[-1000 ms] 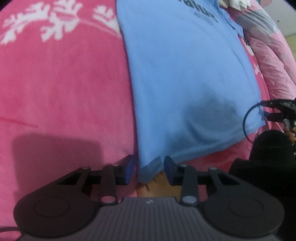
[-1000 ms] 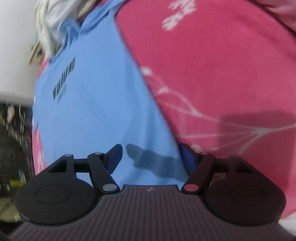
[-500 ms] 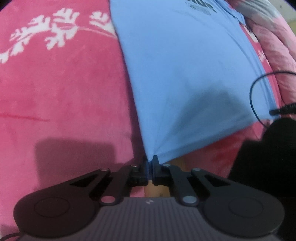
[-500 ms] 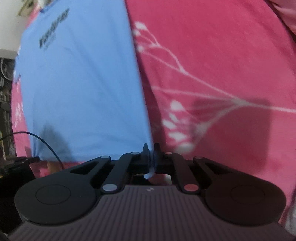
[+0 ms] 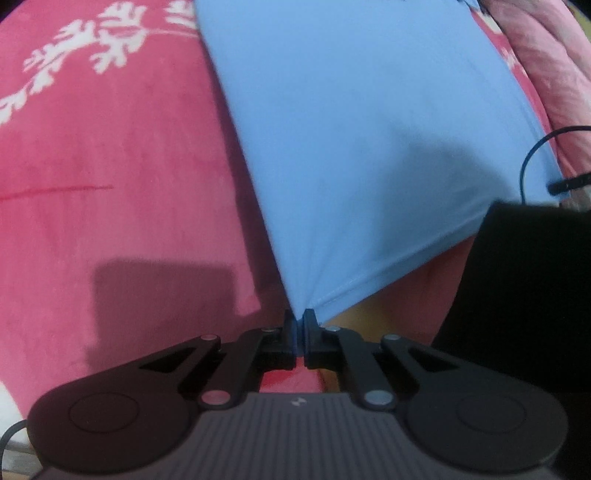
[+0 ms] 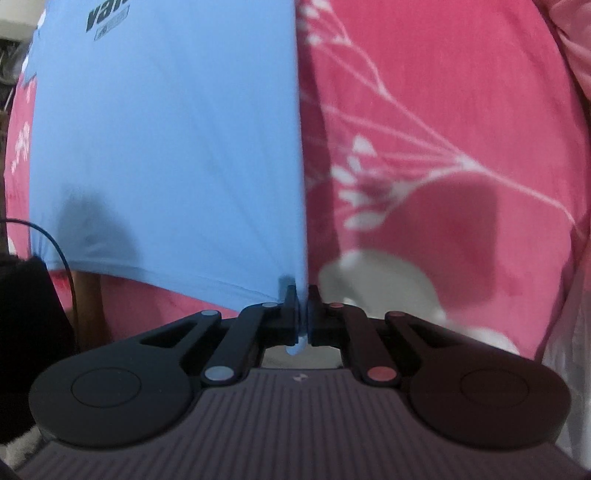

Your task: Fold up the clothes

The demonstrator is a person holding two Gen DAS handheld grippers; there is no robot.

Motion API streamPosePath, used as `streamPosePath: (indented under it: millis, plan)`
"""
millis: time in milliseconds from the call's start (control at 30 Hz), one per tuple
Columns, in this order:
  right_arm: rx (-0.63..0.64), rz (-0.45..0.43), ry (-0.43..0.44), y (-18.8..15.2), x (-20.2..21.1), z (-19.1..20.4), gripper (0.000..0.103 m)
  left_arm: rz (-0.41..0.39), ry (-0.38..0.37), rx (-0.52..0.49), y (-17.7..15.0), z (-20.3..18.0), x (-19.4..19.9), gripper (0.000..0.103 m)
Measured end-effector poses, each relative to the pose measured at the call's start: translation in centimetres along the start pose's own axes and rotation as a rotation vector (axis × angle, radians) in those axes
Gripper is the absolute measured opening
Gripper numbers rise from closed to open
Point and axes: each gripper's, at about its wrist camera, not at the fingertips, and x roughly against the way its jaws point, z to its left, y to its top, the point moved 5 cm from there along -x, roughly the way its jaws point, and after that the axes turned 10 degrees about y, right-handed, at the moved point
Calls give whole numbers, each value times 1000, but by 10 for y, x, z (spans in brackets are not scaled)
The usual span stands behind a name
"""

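Observation:
A light blue T-shirt (image 5: pixel 369 147) lies lengthwise on a pink bedspread, its dark chest print at the far end in the right wrist view (image 6: pixel 107 16). My left gripper (image 5: pixel 298 317) is shut on the shirt's near left hem corner. My right gripper (image 6: pixel 303 295) is shut on the near right hem corner of the same shirt (image 6: pixel 166 147). The hem between the two corners is lifted off the bed and pulled taut, with folds fanning from each pinch.
The pink bedspread (image 5: pixel 110 184) with white branch print (image 6: pixel 406 158) spreads on both sides. A crumpled pink quilt (image 5: pixel 546 74) lies at the far right. A black cable (image 5: pixel 528 158) and dark device body (image 5: pixel 524 295) sit at the right edge.
Both grippers were open around the hem corners a second ago, closed on them, and have since lifted the hem and drawn it taut toward me.

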Motion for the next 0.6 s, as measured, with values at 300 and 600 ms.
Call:
streamPosePath:
  millis: [300,600]
  plan:
    - [-66,56,44,-19,-38,-18,4,89,81,-47,-11,15,-31,5]
    - [-153,39,-81,-37,-10,-56,44,123,79,-9,5,47,9,32]
